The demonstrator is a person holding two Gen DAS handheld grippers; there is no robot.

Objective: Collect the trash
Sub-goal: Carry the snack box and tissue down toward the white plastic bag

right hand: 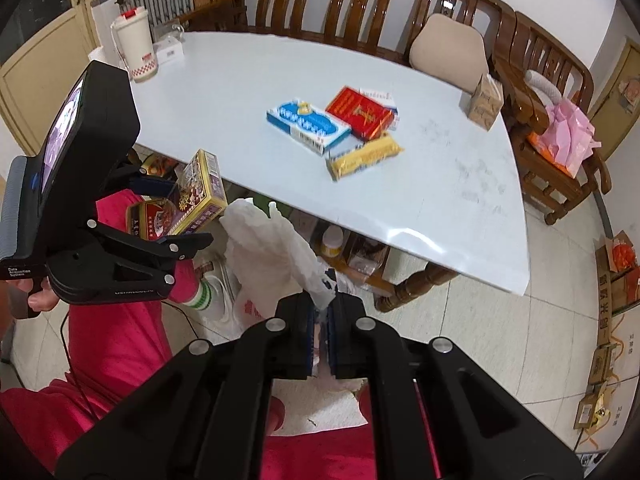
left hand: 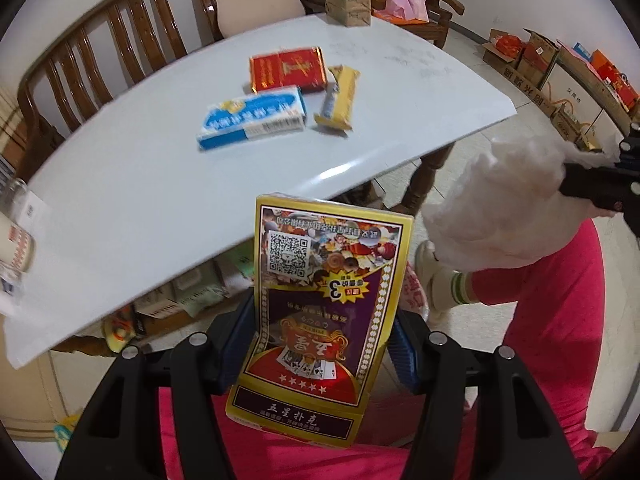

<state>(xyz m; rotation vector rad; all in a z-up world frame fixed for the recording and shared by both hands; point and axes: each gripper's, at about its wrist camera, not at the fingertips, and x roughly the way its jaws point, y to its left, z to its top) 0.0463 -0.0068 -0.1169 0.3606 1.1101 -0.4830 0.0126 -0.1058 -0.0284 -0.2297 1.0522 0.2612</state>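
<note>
Trash is partly gathered, we judge: our left gripper (left hand: 320,344) clamps the playing-card box (left hand: 324,304) off the table's near edge, our right gripper (right hand: 320,320) pinches the white bag (right hand: 272,244), while three packets (right hand: 340,128) wait mid-table (right hand: 224,80).

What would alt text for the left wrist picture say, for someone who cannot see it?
The left gripper clamps a yellow playing-card box upright, off the edge of a white table. On the table lie a red box, a blue-and-white box and a yellow wrapper; at right, the right gripper holds crumpled white tissue.
</note>
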